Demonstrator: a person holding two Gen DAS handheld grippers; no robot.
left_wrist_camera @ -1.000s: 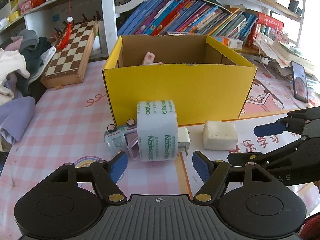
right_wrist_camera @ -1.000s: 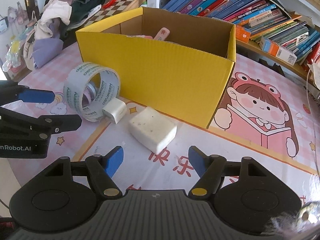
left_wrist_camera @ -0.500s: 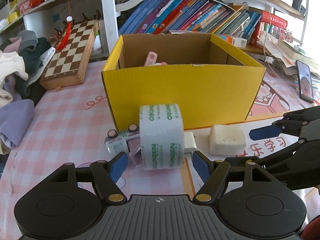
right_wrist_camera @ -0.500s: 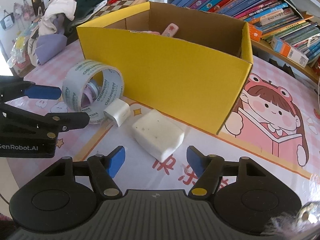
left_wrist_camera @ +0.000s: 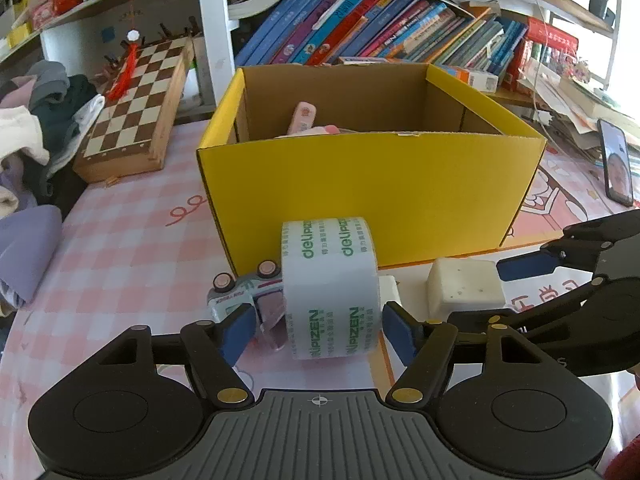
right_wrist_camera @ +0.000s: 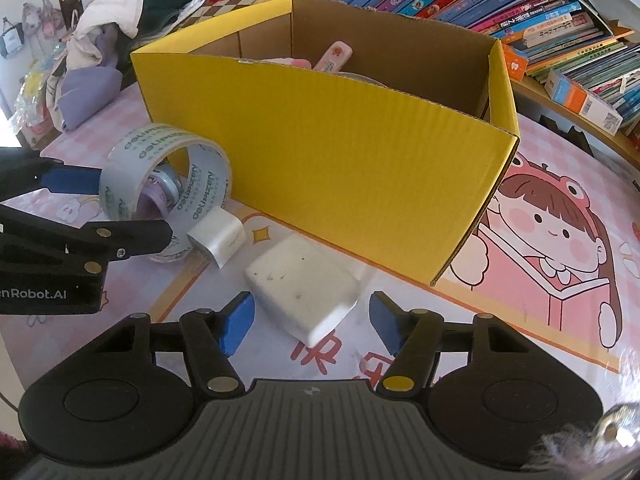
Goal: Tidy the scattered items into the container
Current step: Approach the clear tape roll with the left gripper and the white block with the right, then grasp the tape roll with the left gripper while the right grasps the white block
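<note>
Yellow cardboard forms the box (left_wrist_camera: 368,196), which is seen at the centre of the left wrist view and across the upper middle of the right wrist view, open at the top, with a pink item (left_wrist_camera: 302,118) leaning inside. Just below the box in the left view, a tape roll (left_wrist_camera: 330,288) stands on edge on the pink checked tabletop (left_wrist_camera: 120,248). The left tongs (left_wrist_camera: 318,330) are spread apart, one blue pad on each side of the roll; contact cannot be told. A toy car (left_wrist_camera: 236,294) lies to the left of the roll, partly behind it, and a white charger (right_wrist_camera: 218,236) is seen touching the roll's right side. To the right of the charger lies a white block (right_wrist_camera: 304,286), near the box's front wall. In the lower centre of the right view, the right tongs (right_wrist_camera: 312,326) are held wide apart with the near end of the block between the pads, not touching it. A chessboard (left_wrist_camera: 140,104) is seen at upper left of the left view, books (left_wrist_camera: 380,32) at the top, clothes (left_wrist_camera: 28,128) at the left edge, and a phone (left_wrist_camera: 618,166) at the right edge.
</note>
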